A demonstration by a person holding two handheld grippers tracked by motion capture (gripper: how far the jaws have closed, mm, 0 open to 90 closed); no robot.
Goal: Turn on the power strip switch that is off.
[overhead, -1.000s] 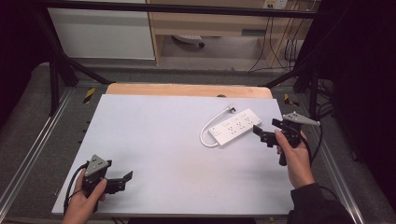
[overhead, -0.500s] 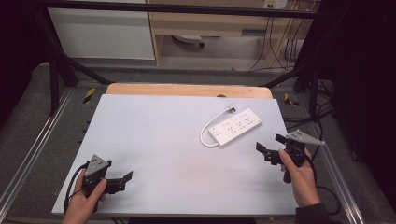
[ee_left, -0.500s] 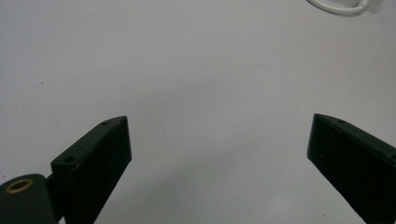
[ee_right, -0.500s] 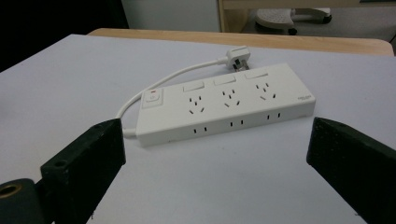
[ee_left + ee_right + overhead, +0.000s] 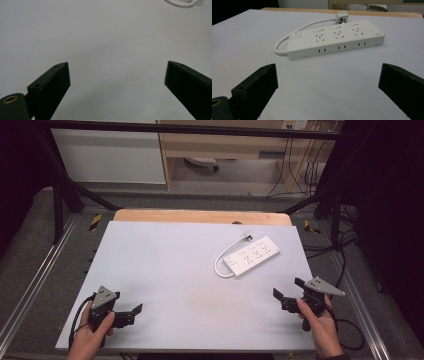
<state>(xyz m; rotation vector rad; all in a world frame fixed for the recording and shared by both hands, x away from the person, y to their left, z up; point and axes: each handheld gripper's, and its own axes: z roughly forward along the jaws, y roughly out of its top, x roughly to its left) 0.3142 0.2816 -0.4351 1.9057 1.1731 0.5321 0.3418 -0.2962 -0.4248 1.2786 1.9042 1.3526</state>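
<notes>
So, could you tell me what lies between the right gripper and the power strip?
Nothing: in the right gripper view, bare white table runs from the open right gripper to the power strip.

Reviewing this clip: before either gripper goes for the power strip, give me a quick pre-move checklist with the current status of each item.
1. Right gripper jaws open and empty: ok.
2. Left gripper jaws open and empty: ok.
3. Power strip lying flat on the table, sockets up: ok.
4. Open tabletop between the right gripper and the strip, seen in the right gripper view: ok.
5. Cord looped beside the strip, plug free at its far end: ok.
6. Strip's switch position: cannot tell.
</notes>
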